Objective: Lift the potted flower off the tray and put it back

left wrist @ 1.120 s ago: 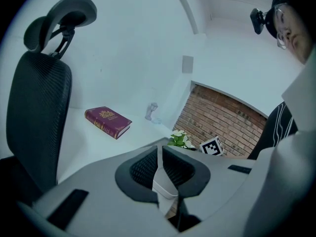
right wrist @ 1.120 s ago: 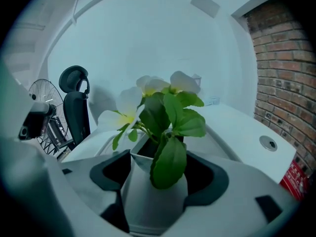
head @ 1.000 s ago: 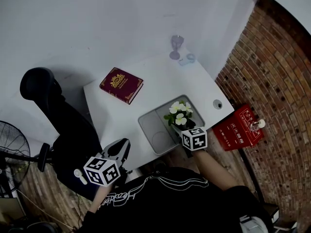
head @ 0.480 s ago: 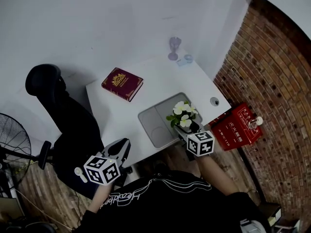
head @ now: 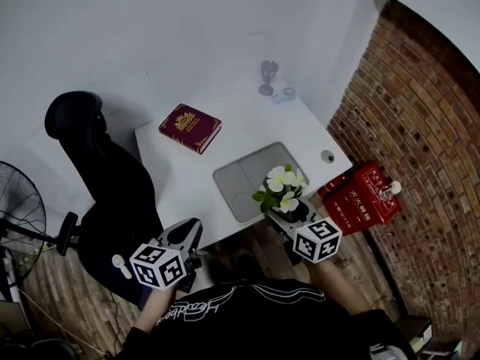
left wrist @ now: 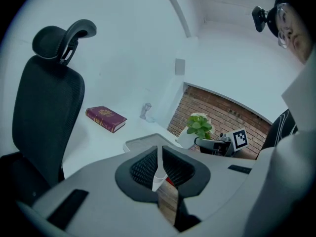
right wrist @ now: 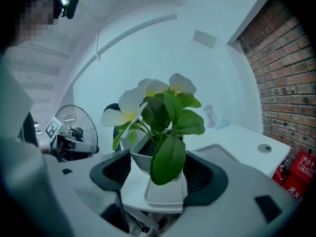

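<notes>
Tool on right (right wrist: 158, 179) clamps potted flower (right wrist: 160, 127), nearly level.

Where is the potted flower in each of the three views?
Head view: white-flowered plant in a white pot, just below and right of centre.
Left gripper view: the plant, small, right of centre, against the brick wall.
Right gripper view: the plant, centre, between the jaws.
Shared landmark: clear stemmed glass.

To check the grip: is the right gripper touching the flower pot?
Touching. In the right gripper view the flower pot sits clamped between the pads of the right gripper.
</notes>
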`<state>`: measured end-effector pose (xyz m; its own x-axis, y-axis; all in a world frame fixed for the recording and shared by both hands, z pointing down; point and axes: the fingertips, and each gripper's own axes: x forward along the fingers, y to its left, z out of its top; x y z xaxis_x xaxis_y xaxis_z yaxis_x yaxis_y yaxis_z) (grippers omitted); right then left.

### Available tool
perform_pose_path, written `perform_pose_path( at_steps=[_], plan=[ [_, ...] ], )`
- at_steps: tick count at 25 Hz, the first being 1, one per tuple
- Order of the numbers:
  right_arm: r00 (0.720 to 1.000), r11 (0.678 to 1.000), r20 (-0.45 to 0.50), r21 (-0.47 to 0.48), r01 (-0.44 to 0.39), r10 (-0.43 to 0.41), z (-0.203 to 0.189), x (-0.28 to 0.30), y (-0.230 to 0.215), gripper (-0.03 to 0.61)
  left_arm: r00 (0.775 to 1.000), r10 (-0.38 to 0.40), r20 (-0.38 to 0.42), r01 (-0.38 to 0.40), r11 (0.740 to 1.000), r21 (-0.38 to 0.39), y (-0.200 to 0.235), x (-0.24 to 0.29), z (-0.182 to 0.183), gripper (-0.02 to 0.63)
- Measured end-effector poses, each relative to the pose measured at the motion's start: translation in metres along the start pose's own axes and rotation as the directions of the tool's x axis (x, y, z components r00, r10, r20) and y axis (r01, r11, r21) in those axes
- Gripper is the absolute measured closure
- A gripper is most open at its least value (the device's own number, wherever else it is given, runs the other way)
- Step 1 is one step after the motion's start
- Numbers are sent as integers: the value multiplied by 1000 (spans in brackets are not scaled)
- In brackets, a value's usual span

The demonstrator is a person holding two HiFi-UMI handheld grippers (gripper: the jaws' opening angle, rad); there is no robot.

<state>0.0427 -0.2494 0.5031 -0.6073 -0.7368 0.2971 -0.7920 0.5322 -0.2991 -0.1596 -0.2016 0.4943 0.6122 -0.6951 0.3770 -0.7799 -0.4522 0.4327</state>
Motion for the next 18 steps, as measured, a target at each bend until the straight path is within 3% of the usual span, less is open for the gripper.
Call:
perform_pose_path(
  at_steps=[6,18],
  plan=[
    [997,998,52,5,-63,63,9,-24,37,245,1000,-11,-11,12,1000,13,-9,-12,-11,561],
    [994,997,68,-9,-81,82,-8,-54,57,245,999,-29,-29,30,999,40,-34,-25,-31,561]
  ],
)
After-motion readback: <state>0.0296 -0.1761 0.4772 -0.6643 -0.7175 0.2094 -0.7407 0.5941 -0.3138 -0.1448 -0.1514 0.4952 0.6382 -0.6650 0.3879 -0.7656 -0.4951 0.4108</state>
